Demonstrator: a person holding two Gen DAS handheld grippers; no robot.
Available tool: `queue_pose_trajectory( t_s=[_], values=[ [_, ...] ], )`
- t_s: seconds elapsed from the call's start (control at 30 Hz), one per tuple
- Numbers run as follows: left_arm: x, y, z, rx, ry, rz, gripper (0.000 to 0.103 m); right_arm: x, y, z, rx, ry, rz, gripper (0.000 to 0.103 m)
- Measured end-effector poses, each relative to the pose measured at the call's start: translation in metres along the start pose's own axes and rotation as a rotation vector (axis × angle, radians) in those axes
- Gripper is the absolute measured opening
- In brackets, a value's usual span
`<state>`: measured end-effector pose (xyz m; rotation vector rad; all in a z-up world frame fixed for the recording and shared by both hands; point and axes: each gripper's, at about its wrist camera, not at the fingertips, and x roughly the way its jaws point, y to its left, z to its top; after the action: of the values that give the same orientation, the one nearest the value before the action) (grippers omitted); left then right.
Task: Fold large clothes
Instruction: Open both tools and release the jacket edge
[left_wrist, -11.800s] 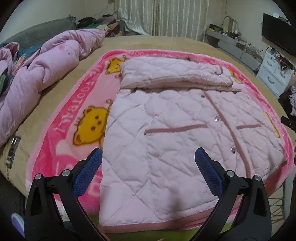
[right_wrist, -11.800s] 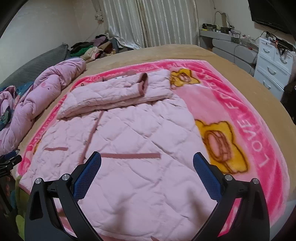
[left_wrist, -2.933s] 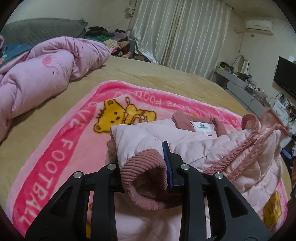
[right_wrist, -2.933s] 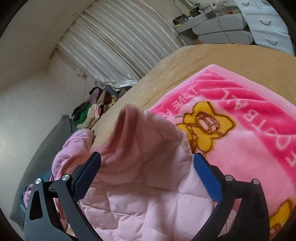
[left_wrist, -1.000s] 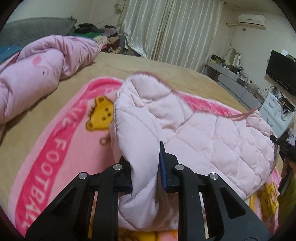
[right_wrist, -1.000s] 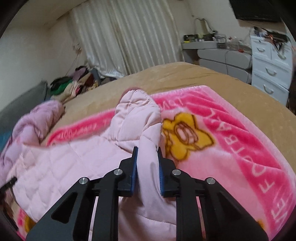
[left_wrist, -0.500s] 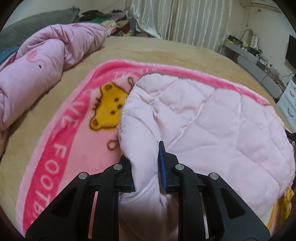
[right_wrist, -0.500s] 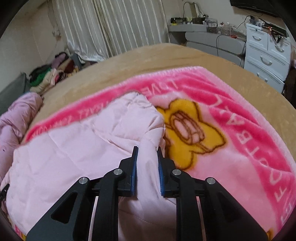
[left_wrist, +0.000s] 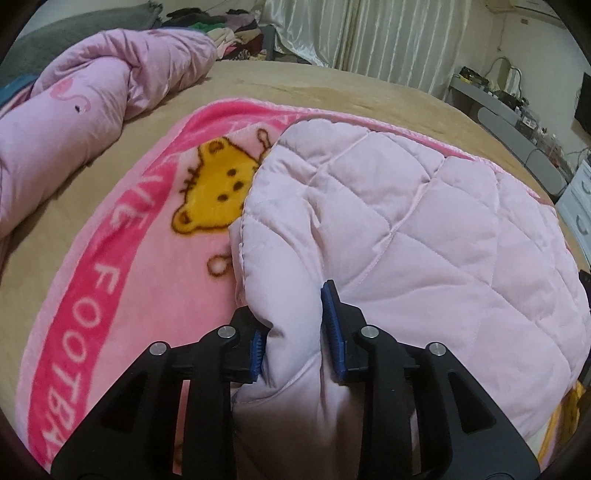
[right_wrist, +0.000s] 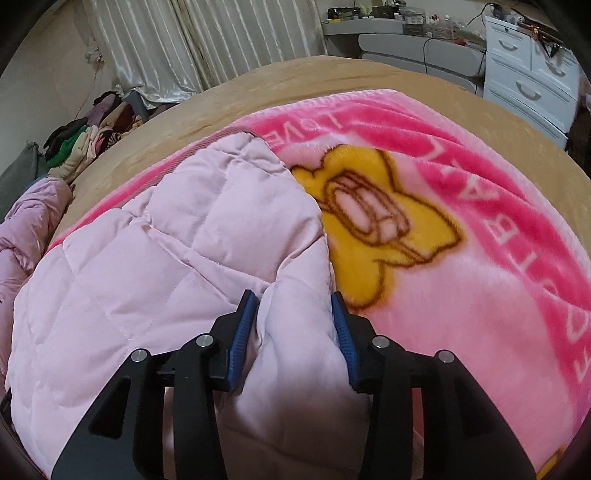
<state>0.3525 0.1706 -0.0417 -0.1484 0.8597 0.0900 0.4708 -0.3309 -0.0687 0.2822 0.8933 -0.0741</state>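
A pale pink quilted coat (left_wrist: 424, 229) lies folded over on a pink bear-print blanket (left_wrist: 122, 266) on the bed. My left gripper (left_wrist: 295, 325) has its jaws partly apart around the coat's left folded edge, with fabric still bulging between the blue pads. In the right wrist view the coat (right_wrist: 155, 251) fills the left half. My right gripper (right_wrist: 295, 325) likewise stands partly open around the coat's right edge, fabric between its pads, over the blanket (right_wrist: 480, 295).
A rumpled pink duvet (left_wrist: 74, 110) lies along the bed's left side. A clothes pile (right_wrist: 92, 129) sits by the curtains at the far end. White drawers (right_wrist: 535, 66) and a grey bench (left_wrist: 517, 140) stand to the right of the tan bed (left_wrist: 332, 85).
Both grippers have lowered the folded coat onto the blanket, and their jaws have widened from a tight pinch to partly open. The coat now lies flatter.
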Motion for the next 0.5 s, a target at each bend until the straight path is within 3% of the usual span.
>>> queue_pose_trajectory(
  t_s=[0.13, 0.2, 0.23, 0.27, 0.47, 0.5],
  values=[
    [-0.003, 0.003, -0.002, -0.015, 0.009, 0.031, 0.037, -0.007, 0.004, -0.002, -0.029, 0.015, -0.040, 0.048],
    [-0.010, 0.010, -0.003, -0.050, 0.015, 0.013, 0.038, -0.020, 0.004, -0.002, -0.041, -0.004, -0.077, 0.063],
    [-0.015, 0.012, -0.003, -0.058, 0.011, 0.012, 0.042, -0.024, 0.002, -0.003, -0.036, -0.015, -0.082, 0.076],
    [-0.019, 0.014, -0.003, -0.060, 0.007, 0.018, 0.045, -0.033, -0.002, -0.005, -0.023, -0.033, -0.064, 0.081],
    [-0.051, 0.018, -0.006, -0.075, -0.030, 0.028, 0.067, -0.075, -0.018, -0.016, 0.017, -0.085, 0.043, 0.084],
    [-0.059, 0.018, -0.007, -0.074, -0.038, 0.029, 0.071, -0.084, -0.020, -0.019, 0.027, -0.099, 0.063, 0.094]
  ],
)
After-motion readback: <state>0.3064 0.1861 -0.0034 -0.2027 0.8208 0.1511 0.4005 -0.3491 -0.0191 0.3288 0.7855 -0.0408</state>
